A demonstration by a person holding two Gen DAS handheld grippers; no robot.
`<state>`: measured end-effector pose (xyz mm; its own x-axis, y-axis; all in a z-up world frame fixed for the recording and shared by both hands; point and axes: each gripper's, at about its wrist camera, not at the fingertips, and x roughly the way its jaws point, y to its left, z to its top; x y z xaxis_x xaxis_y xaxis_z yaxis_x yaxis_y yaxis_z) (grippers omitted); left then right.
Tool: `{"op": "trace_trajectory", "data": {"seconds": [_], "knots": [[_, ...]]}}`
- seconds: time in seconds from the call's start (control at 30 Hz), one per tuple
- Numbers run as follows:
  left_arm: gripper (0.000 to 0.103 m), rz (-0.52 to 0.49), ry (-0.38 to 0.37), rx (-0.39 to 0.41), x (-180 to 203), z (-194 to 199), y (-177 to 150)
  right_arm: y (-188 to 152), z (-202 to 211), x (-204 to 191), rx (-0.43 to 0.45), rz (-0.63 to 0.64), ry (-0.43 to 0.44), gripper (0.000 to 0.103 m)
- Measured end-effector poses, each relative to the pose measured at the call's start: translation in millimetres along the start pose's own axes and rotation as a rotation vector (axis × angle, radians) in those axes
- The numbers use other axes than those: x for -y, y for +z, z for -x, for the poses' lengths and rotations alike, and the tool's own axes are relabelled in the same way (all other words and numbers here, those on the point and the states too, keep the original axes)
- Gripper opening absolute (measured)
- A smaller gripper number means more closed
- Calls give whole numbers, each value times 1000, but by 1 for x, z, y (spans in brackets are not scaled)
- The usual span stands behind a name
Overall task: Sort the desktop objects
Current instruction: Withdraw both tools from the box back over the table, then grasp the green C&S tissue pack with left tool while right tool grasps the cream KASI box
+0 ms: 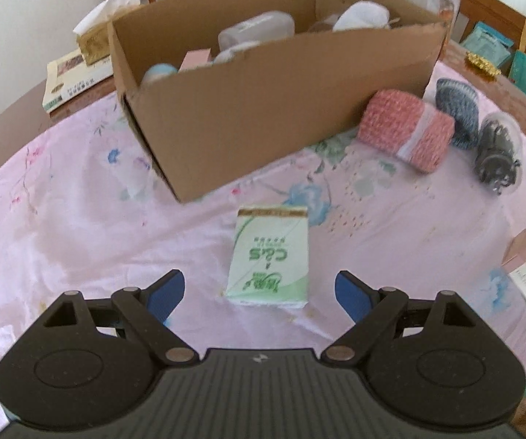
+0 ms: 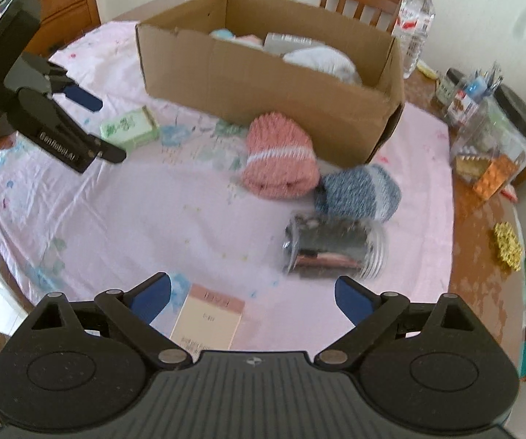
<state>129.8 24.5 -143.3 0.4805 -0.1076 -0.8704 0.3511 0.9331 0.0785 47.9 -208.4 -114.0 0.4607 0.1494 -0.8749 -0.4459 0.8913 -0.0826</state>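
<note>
Both your tongs are spread wide and empty. Left tongs [image 1: 259,294] hover low over the tabletop [image 1: 80,219], lined up on the green tissue pack [image 1: 268,256], which lies flat between the blue pads, just short of them and near the box [image 1: 263,109]. Right tongs [image 2: 254,298] hang above a pink carton [image 2: 210,316] lying by the left pad; ahead sit a clear jar [image 2: 330,252] on its side, a blue knit roll [image 2: 358,192] touching it, and a pink knit roll [image 2: 281,157] against the box wall. The box already holds several items, so sorting looks partway done, with five loose pieces left. The step in hand reads as the approach to the tissue pack. Next move calls for easing the left tongs forward until the pads straddle the pack's long sides, then closing. The pack is soft, so expect it to squash; grip mid-length.
</note>
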Motion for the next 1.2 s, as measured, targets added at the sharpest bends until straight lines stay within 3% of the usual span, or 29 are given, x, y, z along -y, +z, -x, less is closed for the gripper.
{"op": "trace_trajectory", "data": {"seconds": [0.33,0.57,1.0,1.2], "knots": [[90,50,19,-24,-26,-8,-6,-29,-18,-16,-116,23,37,99],[90,35,54,-30,-42,-6,-7,-43,-25,-6,-172,8,-20,99],[90,67,96,-24,-71,-11,-1,-40,-31,31,-171,-135,-155,99],[90,54,20,-29,-58,-1,-5,-43,-28,35,-178,-241,-98,99]]}}
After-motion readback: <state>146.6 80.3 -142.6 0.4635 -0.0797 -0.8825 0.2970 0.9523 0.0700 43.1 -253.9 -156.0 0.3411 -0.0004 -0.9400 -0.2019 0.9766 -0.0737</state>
